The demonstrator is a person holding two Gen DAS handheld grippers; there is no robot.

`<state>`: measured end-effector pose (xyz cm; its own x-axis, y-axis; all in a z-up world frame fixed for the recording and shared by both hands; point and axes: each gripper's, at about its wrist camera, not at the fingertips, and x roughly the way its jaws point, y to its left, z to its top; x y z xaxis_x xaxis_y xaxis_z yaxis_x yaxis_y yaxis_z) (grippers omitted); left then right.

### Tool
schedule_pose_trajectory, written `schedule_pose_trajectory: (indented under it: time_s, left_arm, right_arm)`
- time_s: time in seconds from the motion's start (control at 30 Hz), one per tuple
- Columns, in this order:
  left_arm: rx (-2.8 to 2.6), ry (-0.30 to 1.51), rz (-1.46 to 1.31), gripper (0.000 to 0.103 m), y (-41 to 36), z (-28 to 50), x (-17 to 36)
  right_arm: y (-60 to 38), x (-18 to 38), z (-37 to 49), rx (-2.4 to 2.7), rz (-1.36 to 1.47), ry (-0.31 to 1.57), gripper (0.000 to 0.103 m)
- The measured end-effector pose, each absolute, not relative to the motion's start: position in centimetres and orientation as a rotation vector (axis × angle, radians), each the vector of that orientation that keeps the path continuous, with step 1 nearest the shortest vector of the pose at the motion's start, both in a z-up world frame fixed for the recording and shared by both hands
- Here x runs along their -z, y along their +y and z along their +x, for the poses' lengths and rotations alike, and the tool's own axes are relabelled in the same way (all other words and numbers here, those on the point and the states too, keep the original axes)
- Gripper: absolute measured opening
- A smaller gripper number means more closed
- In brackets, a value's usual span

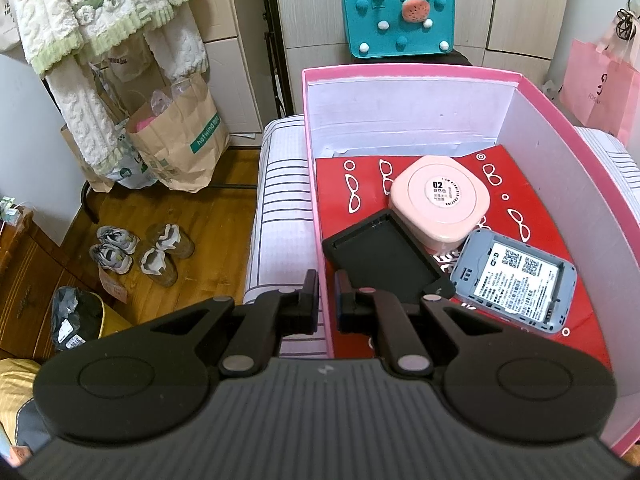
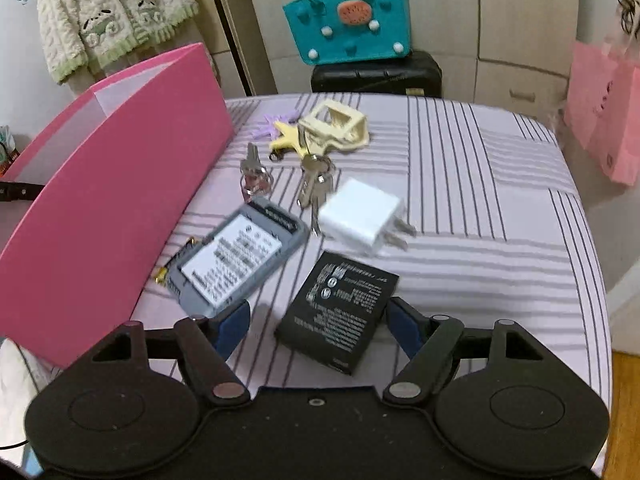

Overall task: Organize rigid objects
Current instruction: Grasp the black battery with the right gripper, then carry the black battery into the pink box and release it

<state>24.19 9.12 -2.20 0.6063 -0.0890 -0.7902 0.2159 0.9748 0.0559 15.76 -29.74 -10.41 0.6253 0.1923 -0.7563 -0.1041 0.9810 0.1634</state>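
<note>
A bed with a striped cover [image 2: 460, 208] fills most of the right wrist view, and a strip of it is seen at centre left of the left wrist view. A large pink box [image 1: 404, 70] with white inner walls is set on it, filling the right half of the left wrist view; in the right wrist view its pink outer wall is seen at the left.

Inside the box, on a red sheet printed with white glasses, a rounded pink case [image 1: 440, 196] is seen at centre, a black tray [image 1: 384, 256] leaning against its lower left side, and a grey device with a white label [image 1: 516, 276] lying just beside it at lower right.

On the bed outside the box, a second grey device [image 2: 236, 256] lies near the pink wall. A black battery [image 2: 340, 312] lies at lower centre, a white charger plug [image 2: 364, 220] above it, blurred. Keys [image 2: 314, 184] and a cream hair clip [image 2: 336, 126] are seen higher up.

The left claw [image 1: 327, 294] is closed over the box's left wall; whether the wall is pinched cannot be told. The right claw [image 2: 316, 326] is spread wide, its fingers on either side of the black battery without pressing it.
</note>
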Motion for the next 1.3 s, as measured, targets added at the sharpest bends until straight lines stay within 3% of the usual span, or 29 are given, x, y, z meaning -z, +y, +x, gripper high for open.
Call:
schedule_pose_trajectory:
  time_s: [0.13, 0.17, 0.2, 0.27, 0.43, 0.5, 0.63, 0.67, 0.7, 1.3]
  left_arm:
    - [0.177, 0.902, 0.141, 0.007, 9.2, 24.3, 2.2]
    - [0.176, 0.900, 0.143, 0.007, 9.1, 24.3, 2.2]
    - [0.175, 0.899, 0.148, 0.007, 9.0, 24.3, 2.2]
    - [0.176, 0.898, 0.152, 0.007, 8.9, 24.2, 2.2]
    - [0.178, 0.895, 0.146, 0.007, 9.0, 24.3, 2.2]
    - [0.179, 0.895, 0.144, 0.007, 9.1, 24.3, 2.2]
    - [0.179, 0.894, 0.136, 0.007, 9.1, 24.3, 2.2]
    - [0.180, 0.894, 0.134, 0.007, 9.1, 24.3, 2.2]
    - [0.180, 0.894, 0.133, 0.007, 9.2, 24.3, 2.2]
    - [0.178, 0.872, 0.135, 0.007, 9.2, 23.9, 2.1]
  right_arm:
    - [-29.6, 10.8, 16.0, -0.179, 0.092, 0.788, 0.077]
    - [-29.4, 10.8, 16.0, -0.184, 0.075, 0.772, 0.072]
    - [-29.4, 10.8, 16.0, -0.188, 0.065, 0.763, 0.057]
    - [-29.5, 10.8, 16.0, -0.187, 0.037, 0.786, 0.055]
    - [-30.3, 10.4, 15.5, -0.188, 0.041, 0.837, 0.055]
    - [-30.1, 10.4, 15.2, -0.194, 0.022, 0.854, 0.061]
    - [-29.1, 10.7, 14.7, -0.182, -0.043, 0.844, 0.063]
    - [-29.2, 10.7, 14.8, -0.180, -0.031, 0.845, 0.062]
    - [-29.3, 10.6, 14.8, -0.176, -0.034, 0.844, 0.054]
    - [-30.6, 7.1, 14.0, -0.202, 0.134, 0.745, 0.054]
